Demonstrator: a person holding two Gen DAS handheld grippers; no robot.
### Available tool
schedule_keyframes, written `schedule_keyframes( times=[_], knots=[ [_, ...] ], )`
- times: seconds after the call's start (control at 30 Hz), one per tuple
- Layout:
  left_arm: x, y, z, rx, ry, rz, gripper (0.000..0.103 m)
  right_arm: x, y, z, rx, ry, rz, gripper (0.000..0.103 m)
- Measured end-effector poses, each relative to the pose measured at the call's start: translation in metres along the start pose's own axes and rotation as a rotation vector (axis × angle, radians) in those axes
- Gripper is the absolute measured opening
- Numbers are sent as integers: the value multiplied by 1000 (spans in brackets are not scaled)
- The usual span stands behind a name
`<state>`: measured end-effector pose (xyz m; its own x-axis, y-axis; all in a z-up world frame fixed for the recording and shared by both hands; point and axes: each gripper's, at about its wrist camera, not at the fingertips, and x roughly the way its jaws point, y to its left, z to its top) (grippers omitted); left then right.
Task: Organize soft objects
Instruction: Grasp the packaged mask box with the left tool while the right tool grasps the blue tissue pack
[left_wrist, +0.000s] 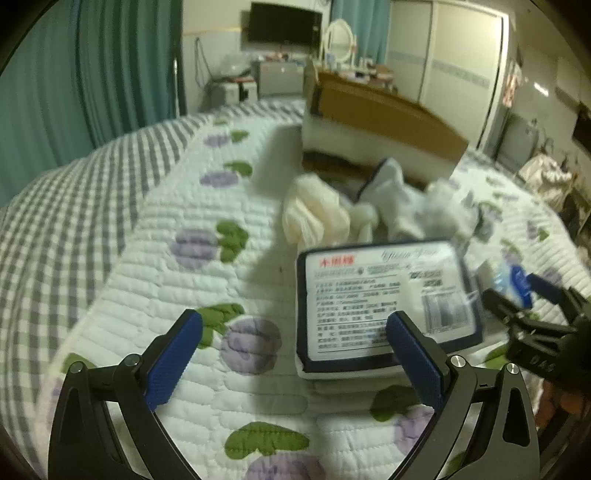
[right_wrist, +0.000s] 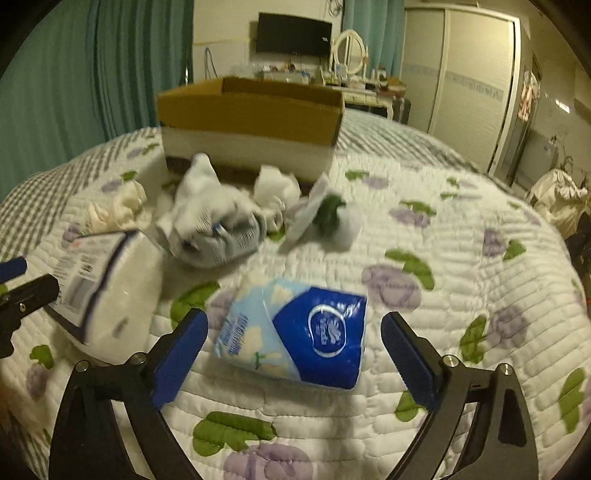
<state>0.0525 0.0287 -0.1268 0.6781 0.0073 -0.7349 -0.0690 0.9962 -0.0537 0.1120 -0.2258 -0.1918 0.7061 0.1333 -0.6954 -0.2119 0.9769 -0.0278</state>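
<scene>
Right gripper (right_wrist: 294, 360) spread wide, nothing between the pads, the blue tissue pack (right_wrist: 295, 336) lying on the bed quilt (right_wrist: 461, 229) just ahead between the 2 fingers. No contact visible. Left gripper (left_wrist: 294, 360) also spread wide and empty, its right finger in front of the white labelled pack (left_wrist: 388, 295), which lies flat on the quilt; whether it touches the pack can't be told.

Handling, judged:
- Blue pack: plastic-wrapped tissues, light, squashy, film slick and crinkly. Take it across the short sides mid-body so the pads sink into the paper; a corner pinch would likely grab only film and slip.
- White labelled pack: bigger, flat, soft block, glossy wrap. Wide face looks too broad for the jaws; better to take it across the thin edge or narrower side.
- Socks and cloth pile (right_wrist: 218, 225), cream cloth (left_wrist: 314, 210): limp, very light, nothing fragile. Pinch a bunched fold, expect dangling ends.
- Small clear packet with green item (right_wrist: 328, 218): thin, contents unclear.

Cardboard box (right_wrist: 251, 110) stands open at the far side of the quilt, just behind the pile, probable drop spot. Frames blurry.
</scene>
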Motion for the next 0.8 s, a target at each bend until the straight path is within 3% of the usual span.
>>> schedule_keyframes(
  times=[0.1,0.43,0.47,0.53,0.7,0.8],
  knots=[
    [11,-5,-4,-9,29,-39,101,5,-3,-4,12,21,13,83],
    [33,-7,-7,-127,120,-272,101,6,-6,-6,20,28,36,75],
    [30,-9,-6,-121,115,-283,89,5,-6,-6,20,26,36,75],
    [18,-16,-4,-92,90,-279,81,-1,-7,-6,24,14,39,74],
    [-11,-18,3,-48,12,-243,45,-24,-9,-1,22,-37,49,74],
    [-28,-16,8,-60,-32,-255,38,-45,-9,2,17,-76,52,74]
  ],
)
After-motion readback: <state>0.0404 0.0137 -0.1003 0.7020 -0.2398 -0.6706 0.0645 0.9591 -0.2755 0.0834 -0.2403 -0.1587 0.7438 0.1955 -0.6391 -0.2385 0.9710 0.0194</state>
